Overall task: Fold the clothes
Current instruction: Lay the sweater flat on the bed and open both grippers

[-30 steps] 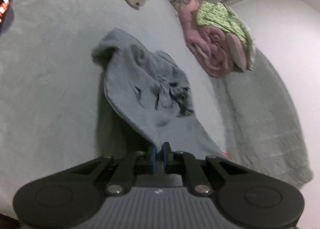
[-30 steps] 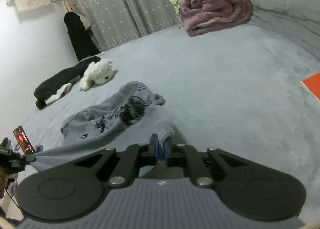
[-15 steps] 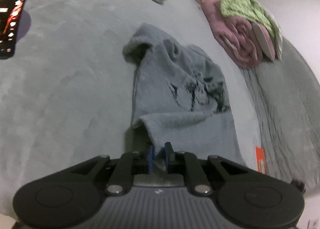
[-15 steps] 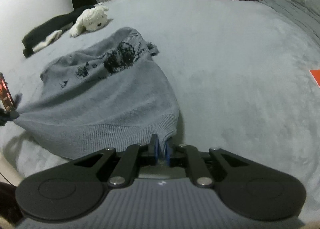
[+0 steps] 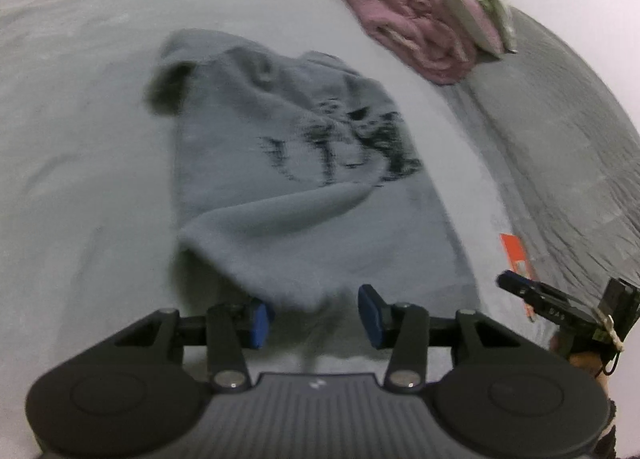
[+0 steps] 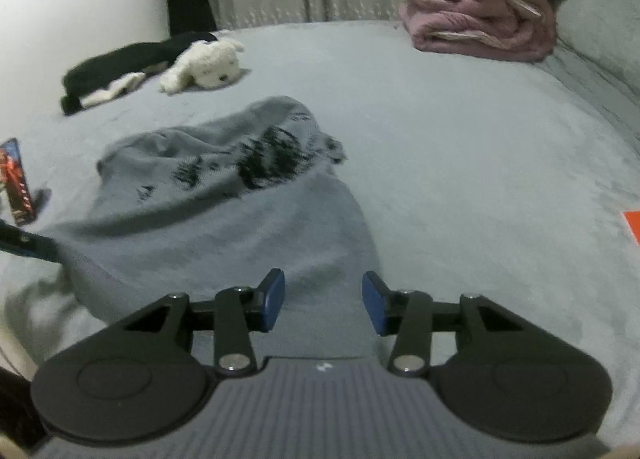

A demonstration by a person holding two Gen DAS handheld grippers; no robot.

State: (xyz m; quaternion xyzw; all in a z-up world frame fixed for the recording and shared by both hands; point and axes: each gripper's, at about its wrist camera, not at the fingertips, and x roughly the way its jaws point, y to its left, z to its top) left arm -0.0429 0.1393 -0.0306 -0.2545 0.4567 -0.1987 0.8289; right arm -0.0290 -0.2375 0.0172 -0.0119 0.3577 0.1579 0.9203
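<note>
Now, step: I'm letting go of the hem after spreading.
Left gripper: fingers opening, hem between, unpinched.
Sweater: on the bed, rumpled.
Right gripper: fingers opening over hem.
Next: I'd regrasp for a fold.

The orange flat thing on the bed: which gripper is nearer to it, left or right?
Right. In the left wrist view the right gripper reaches close beside the orange flat thing; the left gripper is further off, at the grey sweater's other corner.

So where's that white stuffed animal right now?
In the right wrist view the white stuffed animal lies far left on the grey bed, beside dark clothes, beyond the grey sweater.
</note>
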